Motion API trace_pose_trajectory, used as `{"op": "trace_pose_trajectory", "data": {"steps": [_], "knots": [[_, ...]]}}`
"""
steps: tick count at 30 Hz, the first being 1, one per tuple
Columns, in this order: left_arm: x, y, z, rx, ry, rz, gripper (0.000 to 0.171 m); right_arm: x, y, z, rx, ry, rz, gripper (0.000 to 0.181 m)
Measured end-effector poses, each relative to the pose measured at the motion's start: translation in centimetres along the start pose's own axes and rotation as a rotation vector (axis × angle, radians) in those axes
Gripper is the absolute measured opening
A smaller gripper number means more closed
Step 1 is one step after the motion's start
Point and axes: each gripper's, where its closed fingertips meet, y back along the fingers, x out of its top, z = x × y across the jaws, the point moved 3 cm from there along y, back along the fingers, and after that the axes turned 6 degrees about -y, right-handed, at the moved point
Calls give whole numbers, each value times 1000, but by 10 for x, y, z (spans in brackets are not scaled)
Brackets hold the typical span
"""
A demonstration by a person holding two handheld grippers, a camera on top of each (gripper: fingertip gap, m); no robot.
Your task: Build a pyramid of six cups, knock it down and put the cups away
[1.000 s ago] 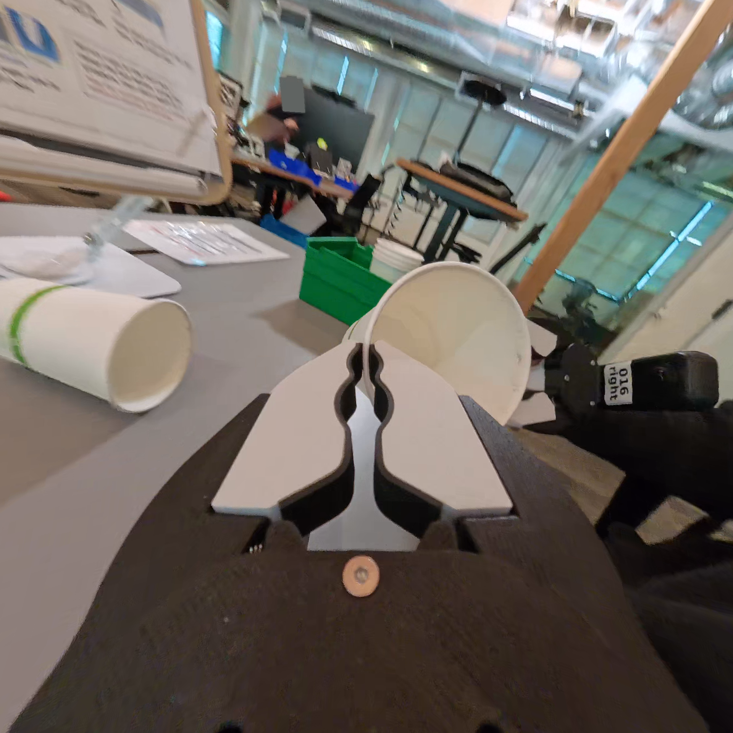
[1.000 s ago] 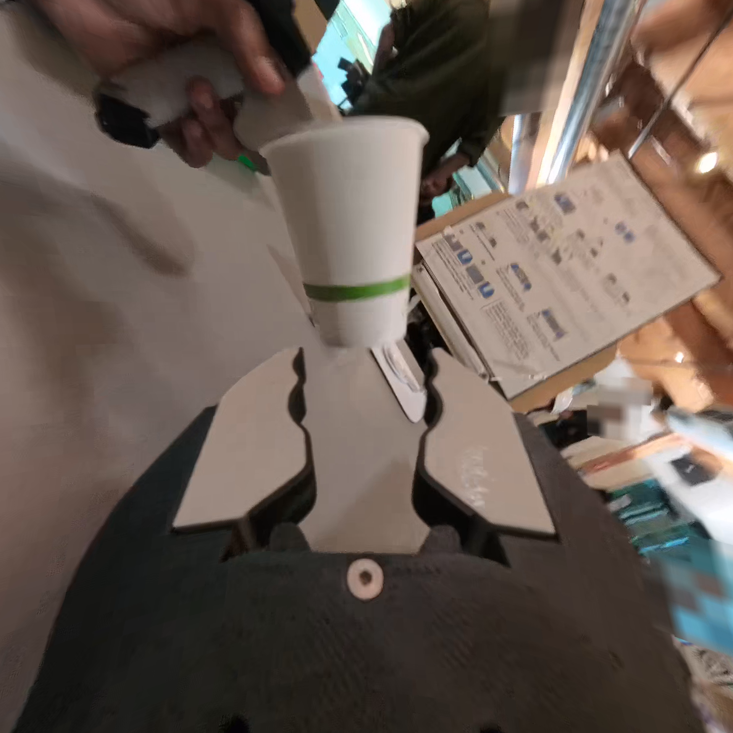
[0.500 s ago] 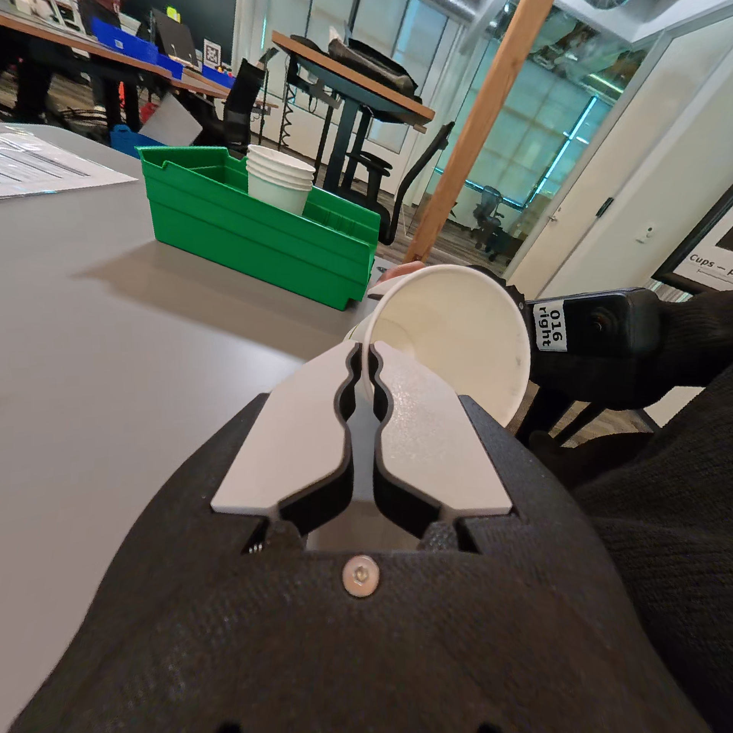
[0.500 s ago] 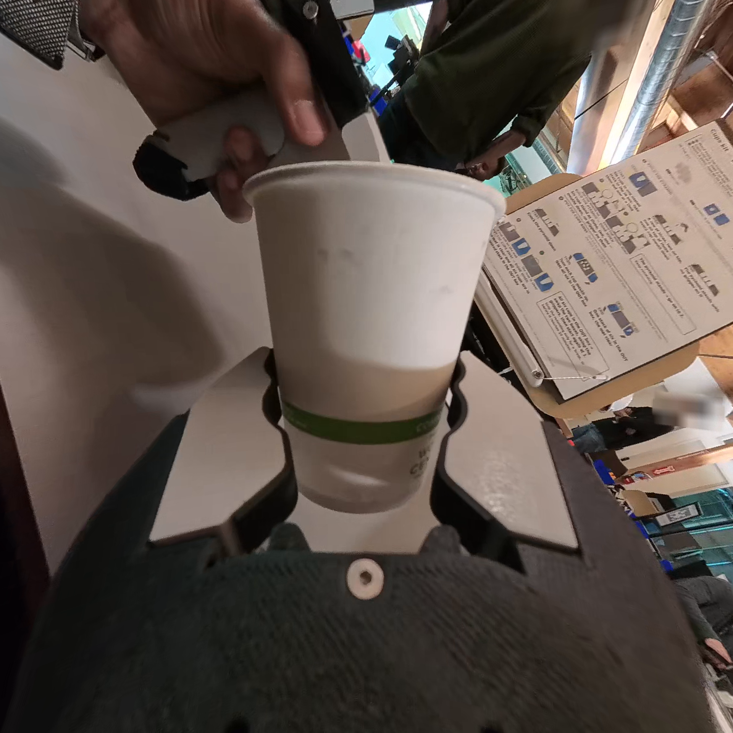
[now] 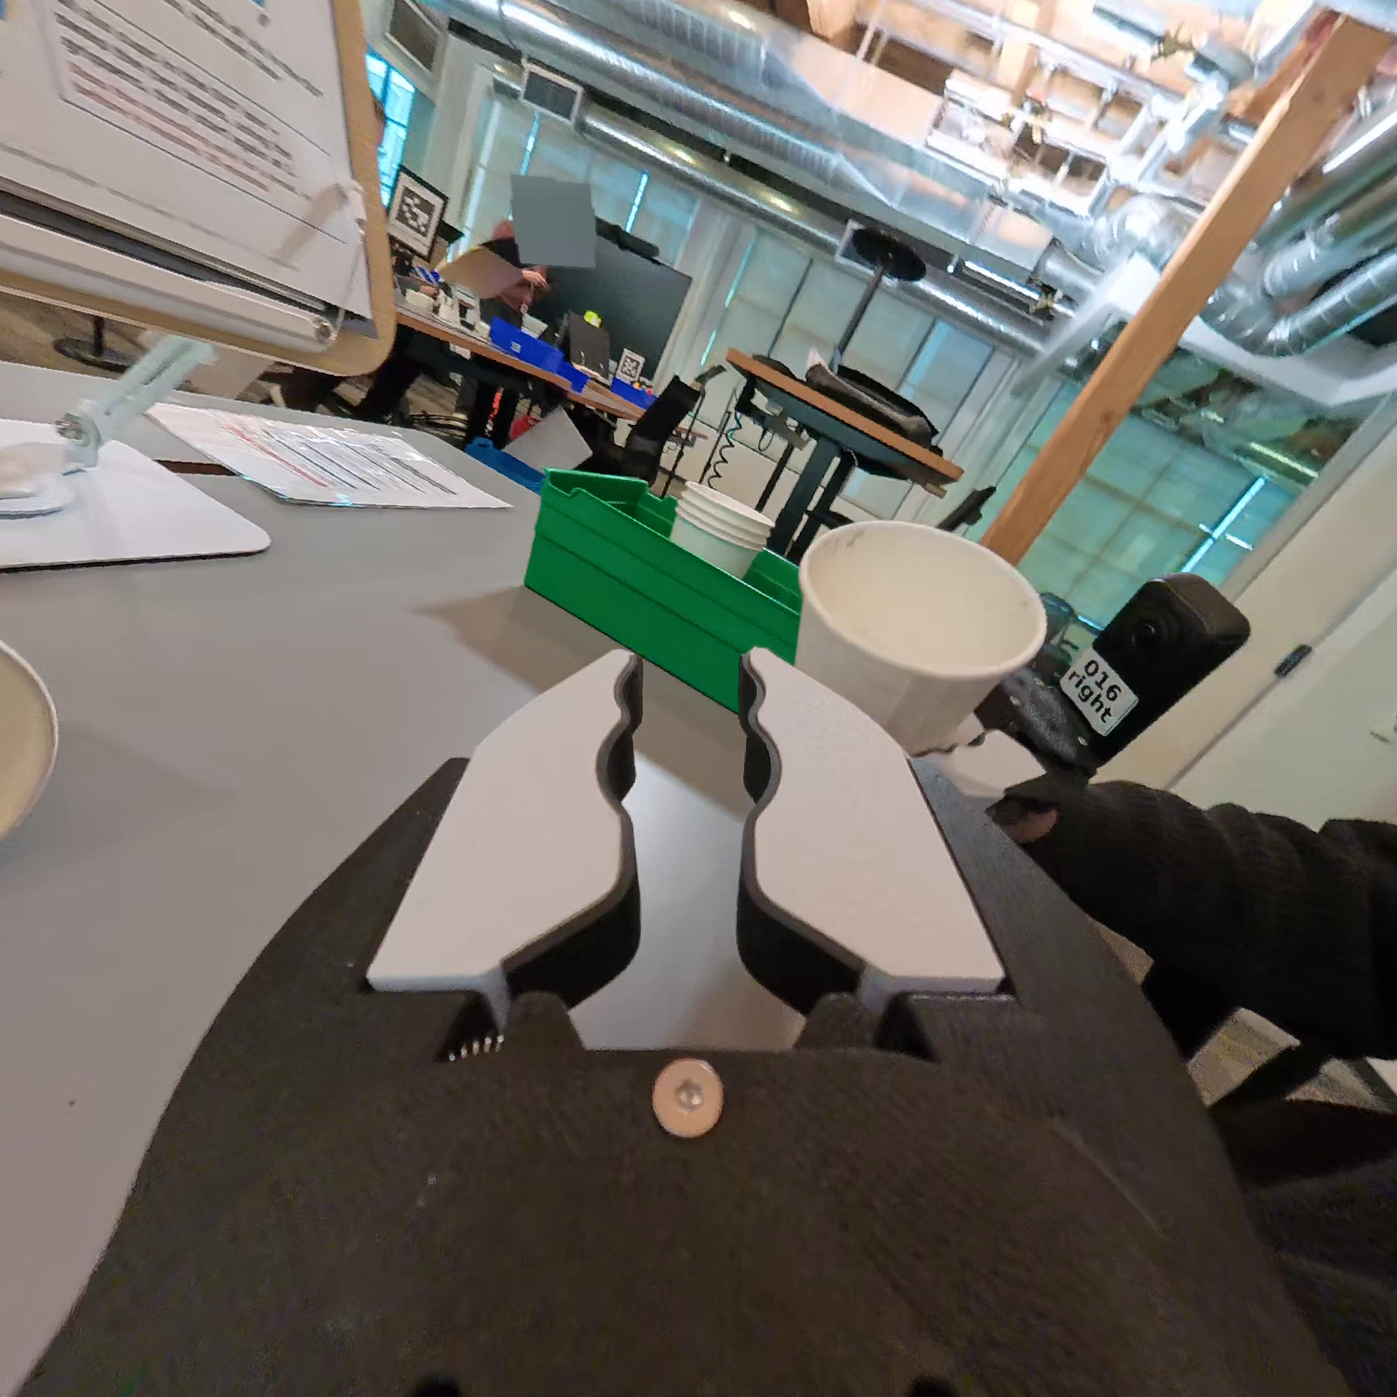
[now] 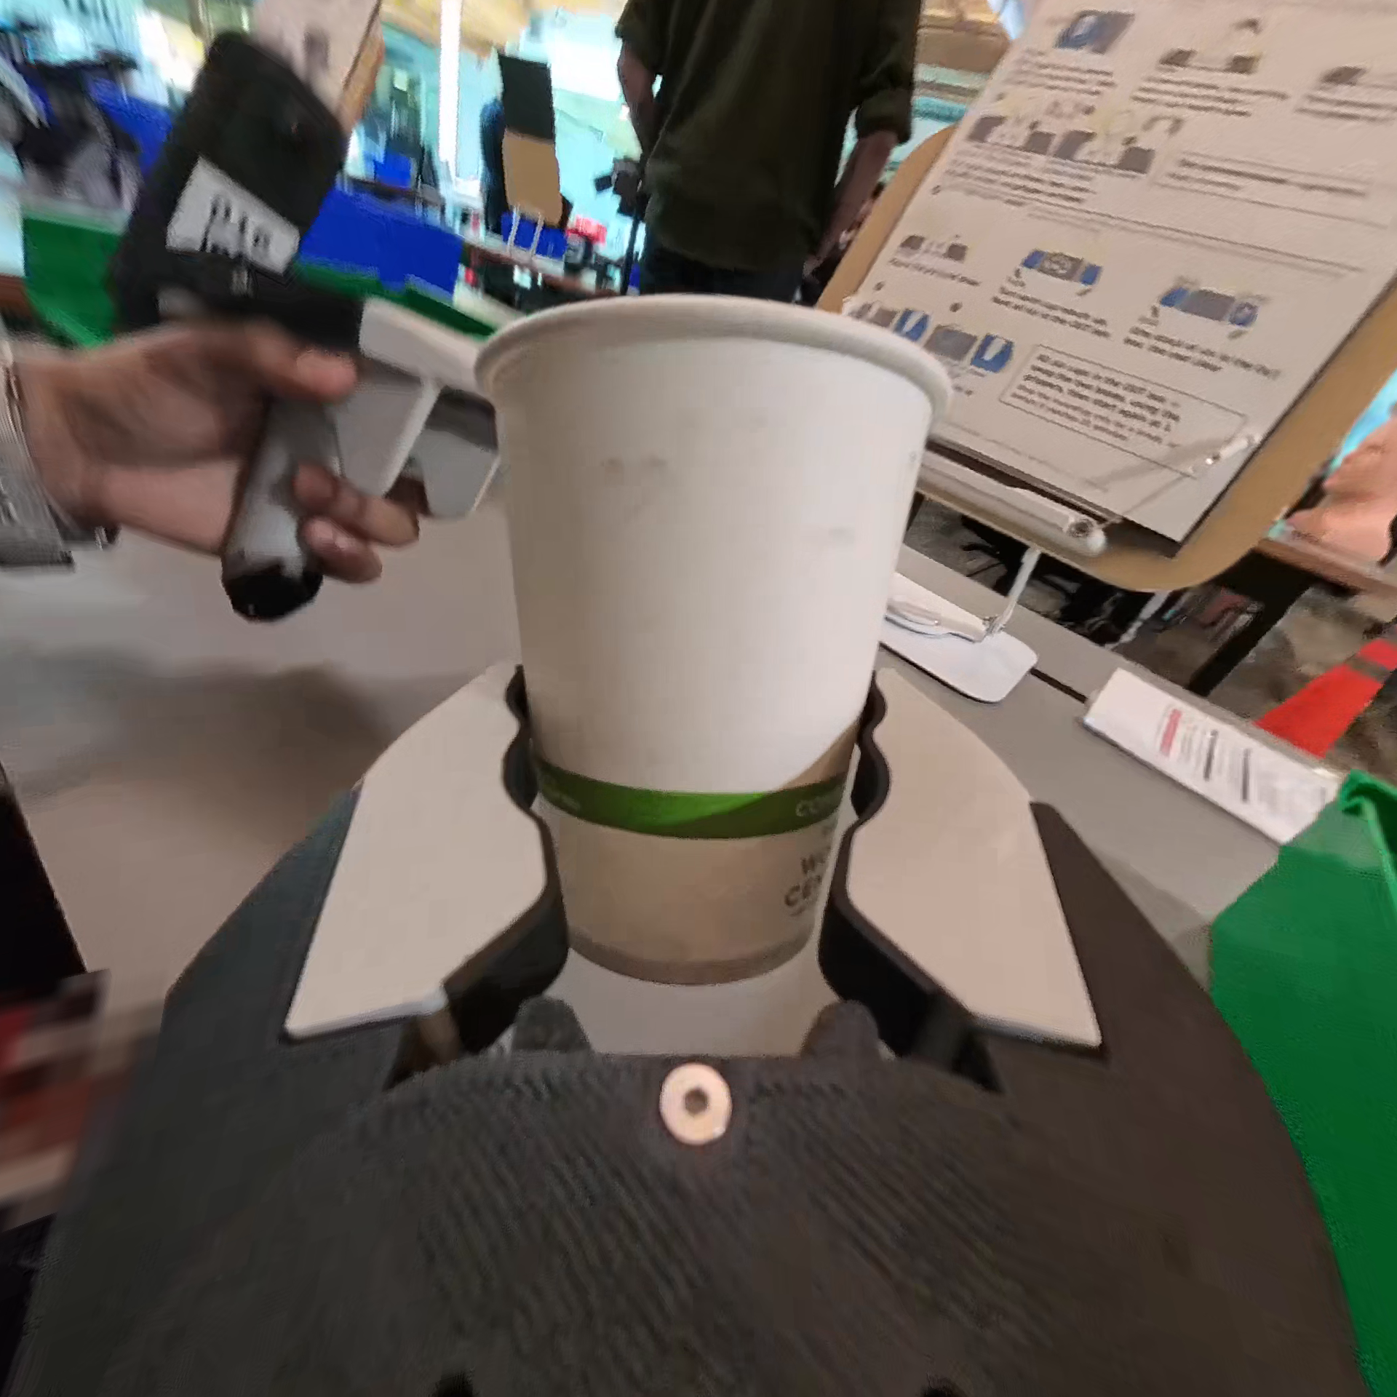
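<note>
A white paper cup (image 6: 710, 574) with a green band stands upright between the fingers of my right gripper (image 6: 694, 695), which is shut on its lower half. The same cup shows in the left wrist view (image 5: 911, 627), held by the right gripper to the right. My left gripper (image 5: 689, 669) is open and empty above the grey table (image 5: 264, 680). It also shows in the right wrist view (image 6: 423, 461), in a hand just left of the cup's rim, apart from it.
A green bin (image 5: 642, 582) holds a stack of white cups (image 5: 718, 529) beyond my left gripper; its corner shows in the right wrist view (image 6: 1315, 983). Another cup's rim (image 5: 23, 741) lies at the left edge. A tilted instruction board (image 6: 1134, 249), its white base (image 5: 113, 506) and a printed sheet (image 5: 317, 465) are on the table.
My left gripper let go of the cup's rim, opened and drew back. My right gripper closed on the cup's lower half and now holds it upright.
</note>
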Motion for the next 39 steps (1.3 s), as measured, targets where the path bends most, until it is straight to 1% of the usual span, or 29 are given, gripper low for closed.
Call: {"op": "trace_pose_trajectory", "data": {"steps": [2, 3, 5, 7, 9, 11, 13, 15, 16, 19, 21, 23, 26, 32, 36, 39], "knots": [[0, 2, -5, 23, 13, 4, 24, 11, 6, 12, -16, -95, 66, 84], [0, 3, -8, 35, 14, 5, 24, 20, 10, 19, -32, -115, 105, 84], [1, 6, -12, 56, 19, 14, 23, 43, 20, 41, -99, -97, 203, 84], [2, 9, -15, 75, 26, 28, 23, 69, 32, 78, -200, -89, 288, 84], [4, 12, -18, 91, 40, 48, 21, 89, 47, 124, -290, -125, 340, 84], [6, 15, -20, 100, 58, 69, 20, 90, 60, 178, -378, -169, 316, 84], [8, 19, -21, 109, 70, 87, 19, 77, 77, 230, -481, -191, 297, 84], [8, 21, -23, 119, 78, 100, 19, 58, 91, 269, -565, -207, 290, 85], [8, 22, -24, 123, 82, 101, 18, 49, 95, 281, -581, -224, 280, 85], [4, 22, -25, 126, 87, 86, 18, 29, 94, 295, -587, -233, 258, 85], [0, 20, -24, 122, 87, 65, 19, 25, 91, 300, -611, -174, 264, 85], [-5, 19, -22, 115, 85, 44, 19, 21, 85, 302, -601, -143, 264, 85], [-10, 19, -17, 106, 68, 10, 20, 13, 74, 305, -571, -173, 259, 85], [-15, 27, -10, 123, 19, -36, 21, -4, 68, 312, -602, -193, 228, 85], [-12, 35, -9, 139, 13, -20, 21, -6, 75, 314, -624, -196, 231, 83], [-9, 39, -10, 149, 16, -3, 21, 3, 86, 315, -631, -202, 281, 69]]}}
